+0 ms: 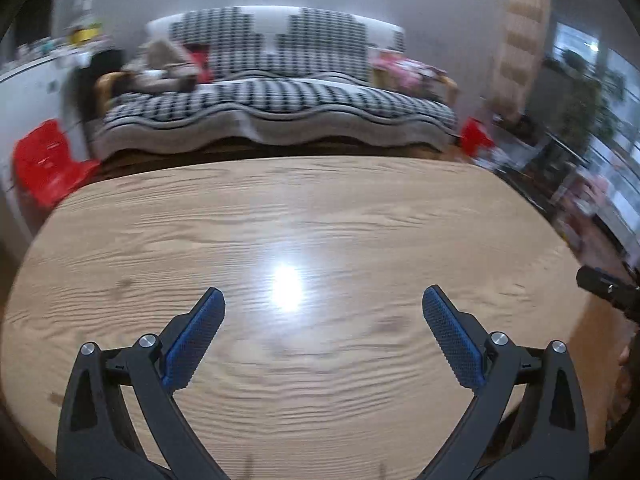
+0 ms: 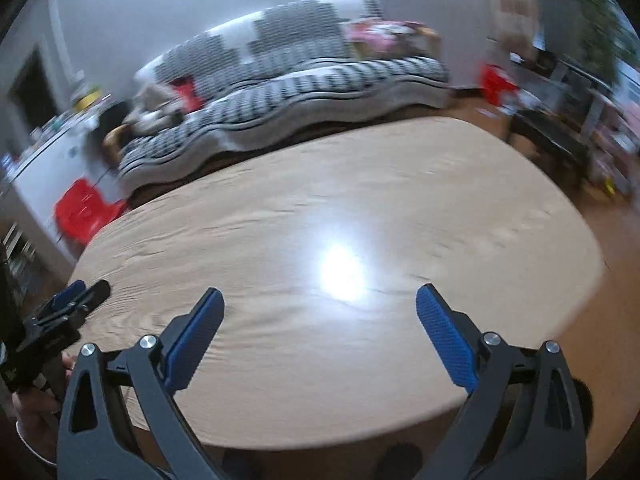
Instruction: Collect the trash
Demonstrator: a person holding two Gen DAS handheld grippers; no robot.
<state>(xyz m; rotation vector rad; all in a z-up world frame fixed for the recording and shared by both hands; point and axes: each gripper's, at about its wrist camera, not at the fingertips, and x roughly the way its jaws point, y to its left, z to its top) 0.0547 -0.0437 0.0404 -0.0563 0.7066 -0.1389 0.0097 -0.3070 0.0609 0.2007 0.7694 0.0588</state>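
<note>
No trash shows in either view. My left gripper (image 1: 323,300) is open and empty, held over the near part of a light wooden table (image 1: 280,220). My right gripper (image 2: 319,300) is open and empty over the same table (image 2: 360,200). The left gripper also shows at the left edge of the right wrist view (image 2: 80,292), and a dark part of the right gripper shows at the right edge of the left wrist view (image 1: 604,284). Both views are blurred.
A sofa with a black-and-white checked cover (image 1: 272,108) stands behind the table. A red plastic stool (image 1: 44,160) stands at the left and another red item (image 1: 474,136) at the right. Cluttered shelves (image 1: 580,168) stand at the right.
</note>
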